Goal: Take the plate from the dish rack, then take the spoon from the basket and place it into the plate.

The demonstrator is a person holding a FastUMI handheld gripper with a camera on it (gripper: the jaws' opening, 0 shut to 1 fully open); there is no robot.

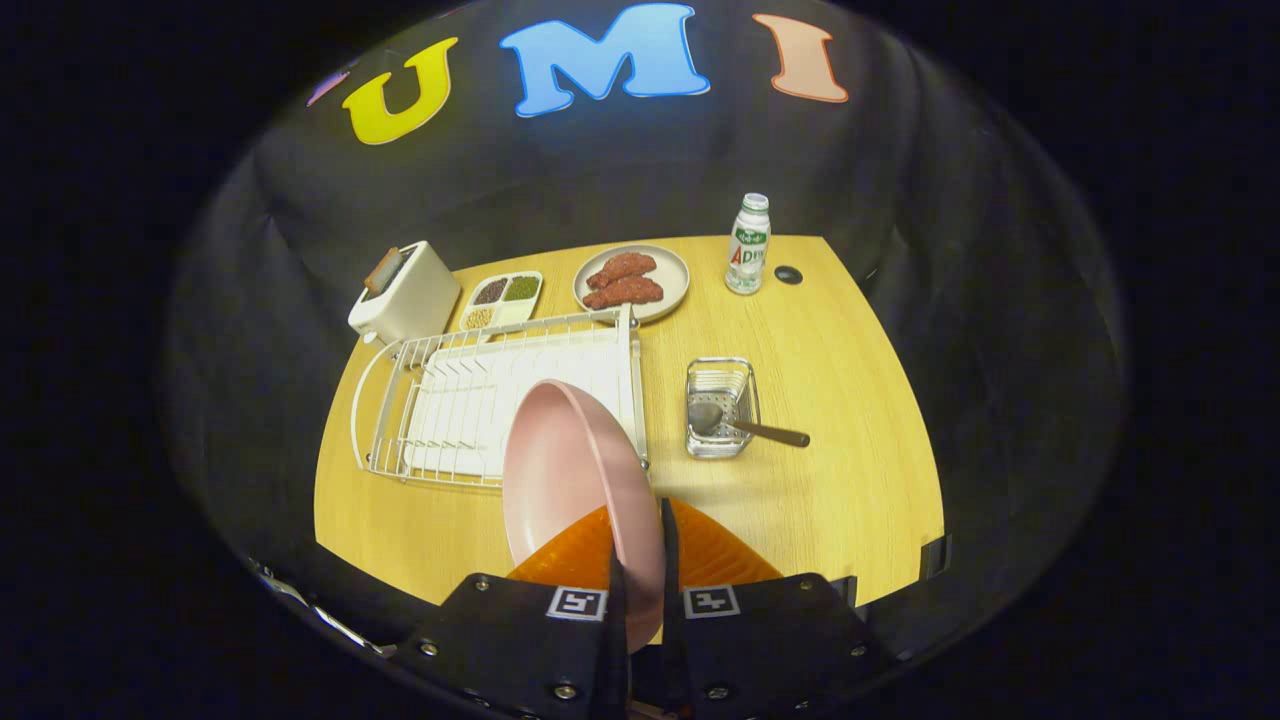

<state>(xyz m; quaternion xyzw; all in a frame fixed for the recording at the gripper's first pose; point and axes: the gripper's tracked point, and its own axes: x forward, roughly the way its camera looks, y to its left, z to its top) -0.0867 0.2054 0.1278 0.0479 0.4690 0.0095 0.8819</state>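
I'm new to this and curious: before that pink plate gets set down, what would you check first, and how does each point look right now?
1. Fingers pinch the pink plate rim from both sides: ok.
2. Plate lifted out of the dish rack: ok.
3. Plate level for setting down: not ok, it stands on edge.
4. Bare table ahead to set it on: ok.
5. Spoon waiting in the basket: ok.
6. Grip firmness: cannot tell.

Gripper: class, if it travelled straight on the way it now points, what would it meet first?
The gripper, shut on the pink plate, would probably bring that plate against the dish rack just ahead; depth is unclear, so it might pass above it.
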